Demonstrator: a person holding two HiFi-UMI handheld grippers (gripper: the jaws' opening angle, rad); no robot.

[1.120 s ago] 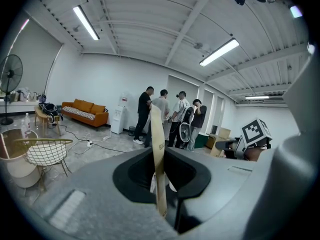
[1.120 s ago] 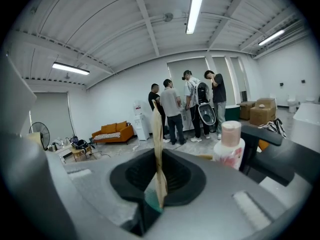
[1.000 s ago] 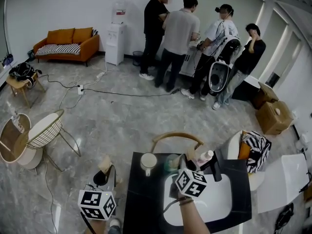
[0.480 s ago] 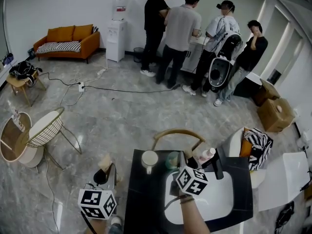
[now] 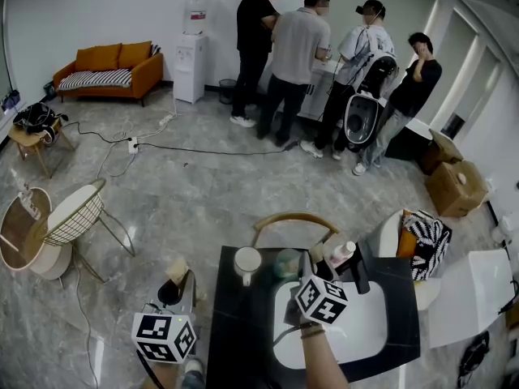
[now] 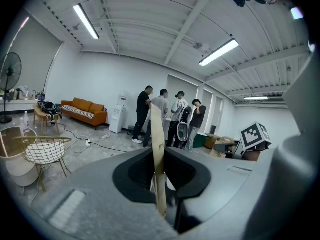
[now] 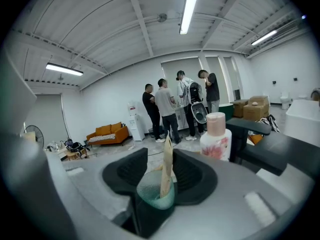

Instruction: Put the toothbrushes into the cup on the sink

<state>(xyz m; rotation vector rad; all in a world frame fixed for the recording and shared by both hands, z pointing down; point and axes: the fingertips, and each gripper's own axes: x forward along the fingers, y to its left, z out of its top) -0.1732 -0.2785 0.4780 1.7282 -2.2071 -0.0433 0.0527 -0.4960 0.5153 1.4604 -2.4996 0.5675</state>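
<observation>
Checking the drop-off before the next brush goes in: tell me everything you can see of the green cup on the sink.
The cup is a small translucent teal-green tumbler, plastic-looking, upright and open-topped. It stands on the dark counter behind the white basin, between a white mug and a pink-capped bottle. One pale toothbrush stands nearly upright inside. The right gripper has just been opening; its fingers stand apart either side of cup and brush, pressing neither.

A grey marbled floor (image 5: 195,209) runs to a white wall (image 5: 81,14), where an orange sofa (image 5: 109,67) stands near a white water dispenser (image 5: 192,63), under long ceiling lights (image 6: 86,21).
</observation>
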